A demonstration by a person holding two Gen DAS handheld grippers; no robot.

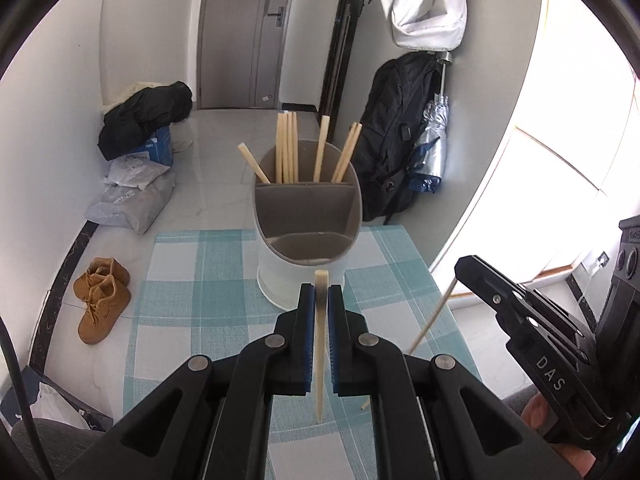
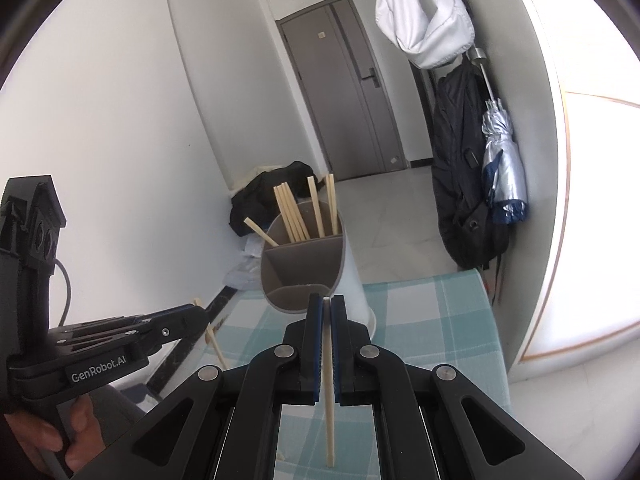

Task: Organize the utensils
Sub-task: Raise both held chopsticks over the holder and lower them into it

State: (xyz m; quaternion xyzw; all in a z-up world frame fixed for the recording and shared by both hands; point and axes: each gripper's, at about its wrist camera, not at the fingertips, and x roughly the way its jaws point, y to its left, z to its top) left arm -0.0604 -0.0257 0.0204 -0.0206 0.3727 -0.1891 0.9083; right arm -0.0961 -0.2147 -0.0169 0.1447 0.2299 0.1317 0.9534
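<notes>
My left gripper (image 1: 321,289) is shut on a wooden chopstick (image 1: 320,344) that runs lengthwise between the pads, thick end forward. My right gripper (image 2: 326,300) is shut on another chopstick (image 2: 329,392), which hangs down toward the cloth. Just ahead of both stands the utensil holder (image 1: 308,216), a white tub with a grey divided insert; several chopsticks (image 1: 287,148) stand in its far compartment and the near compartments look bare. The right gripper (image 1: 460,266) shows at the right of the left wrist view with its chopstick (image 1: 430,320). The left gripper (image 2: 200,312) shows at the left of the right wrist view.
A teal and white checked tablecloth (image 1: 192,304) covers the table. On the floor are brown boots (image 1: 100,300), bags and packages (image 1: 132,196). A black backpack (image 1: 392,140) and a folded umbrella (image 1: 432,152) lean on the right wall. A grey door (image 1: 244,32) is behind.
</notes>
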